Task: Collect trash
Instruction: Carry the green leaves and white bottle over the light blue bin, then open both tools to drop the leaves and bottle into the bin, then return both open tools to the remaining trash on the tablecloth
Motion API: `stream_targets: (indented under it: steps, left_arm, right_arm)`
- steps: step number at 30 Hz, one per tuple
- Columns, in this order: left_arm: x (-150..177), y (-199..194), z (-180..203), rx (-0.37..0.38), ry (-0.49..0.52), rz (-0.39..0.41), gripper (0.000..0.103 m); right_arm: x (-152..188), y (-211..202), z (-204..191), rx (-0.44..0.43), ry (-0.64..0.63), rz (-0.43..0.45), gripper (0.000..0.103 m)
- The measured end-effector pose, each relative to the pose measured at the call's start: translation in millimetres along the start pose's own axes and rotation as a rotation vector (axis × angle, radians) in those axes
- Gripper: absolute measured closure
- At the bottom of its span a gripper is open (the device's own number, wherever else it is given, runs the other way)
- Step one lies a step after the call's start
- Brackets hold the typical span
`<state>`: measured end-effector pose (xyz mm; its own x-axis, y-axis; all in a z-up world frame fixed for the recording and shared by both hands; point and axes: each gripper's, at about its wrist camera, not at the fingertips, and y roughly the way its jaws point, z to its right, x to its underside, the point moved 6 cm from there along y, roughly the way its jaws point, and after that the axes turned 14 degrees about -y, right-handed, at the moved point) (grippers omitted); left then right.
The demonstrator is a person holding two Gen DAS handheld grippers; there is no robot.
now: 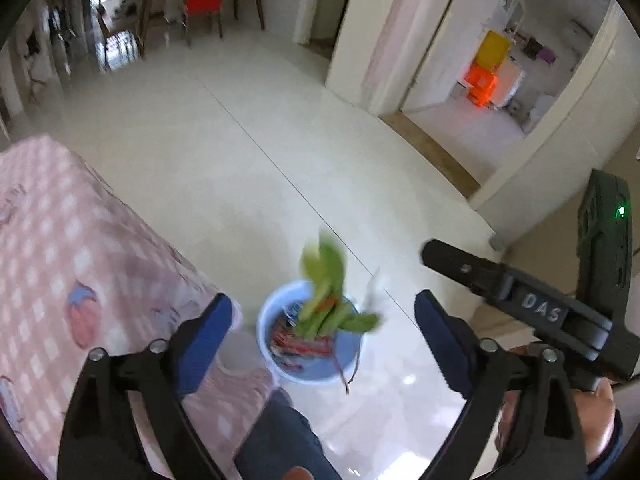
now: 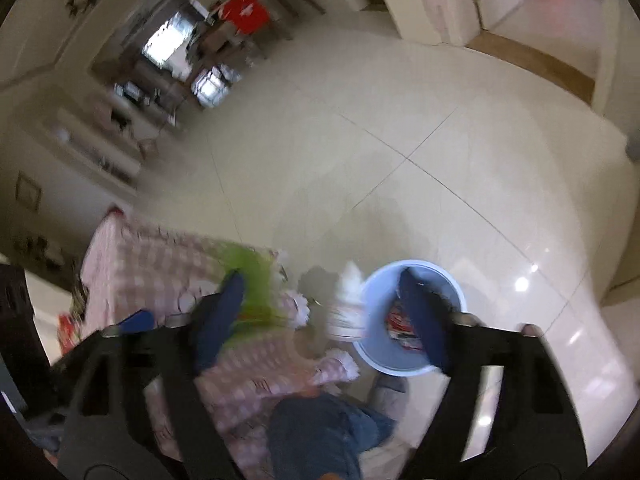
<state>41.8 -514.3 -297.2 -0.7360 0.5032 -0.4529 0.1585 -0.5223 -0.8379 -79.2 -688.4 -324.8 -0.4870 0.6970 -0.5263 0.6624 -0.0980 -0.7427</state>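
**Q:** Blue plastic bucket (image 1: pixel 310 340) on the pale tiled floor (image 1: pixel 260 160), just beside the corner of the pink checked tablecloth (image 1: pixel 60 260): why does it stand there?

**A:** Judging by its position, it serves as the bin. It sits close under the table edge, so trash lifted from the cloth needs only a short carry. Red-printed wrappers (image 1: pixel 300 344) already lie inside.

**Q:** How do the fingers stand?

**A:** Both pairs are spread wide with nothing pressed between the pads. The left gripper (image 1: pixel 324 320) points down over the bucket; green wrapper trash (image 1: pixel 328 292), blurred, appears in mid-air at the rim. The right gripper (image 2: pixel 320 300) is likewise apart; a white crumpled piece (image 2: pixel 348 308), also blurred, hangs just beside the bucket, apparently falling.

**Q:** Why aim steeply downward?

**A:** Probably so released items drop inside rather than onto the floor.
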Motion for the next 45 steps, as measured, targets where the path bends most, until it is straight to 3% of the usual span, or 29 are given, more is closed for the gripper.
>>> stream_targets:
  steps: [2, 3, 13, 24, 35, 45]
  left_arm:
    - [-3, -5, 0, -0.009, -0.003, 0.012, 0.012]
    - [-4, -8, 0, -0.011, -0.004, 0.019, 0.012]
    - [-11, -42, 4, 0.022, -0.005, 0.091, 0.011]
    - [-16, -94, -18, 0.025, -0.030, 0.184, 0.011]
    - [-20, -166, -79, -0.051, -0.075, 0.341, 0.010]
    - [-13, -218, -178, -0.174, -0.143, 0.434, 0.010]
  right_arm:
    - [0, -1, 2, 0.023, 0.002, 0.006, 0.007]
    - [0, -2, 2, 0.030, 0.000, 0.007, 0.006]
    - [4, -21, -3, 0.070, -0.018, 0.028, 0.006]
    - [-15, -45, -52, 0.071, -0.083, 0.095, 0.006]
    - [-26, -47, -161, 0.003, -0.263, 0.116, 0.006]
    - [-15, -27, -282, -0.097, -0.458, 0.091, 0.006]
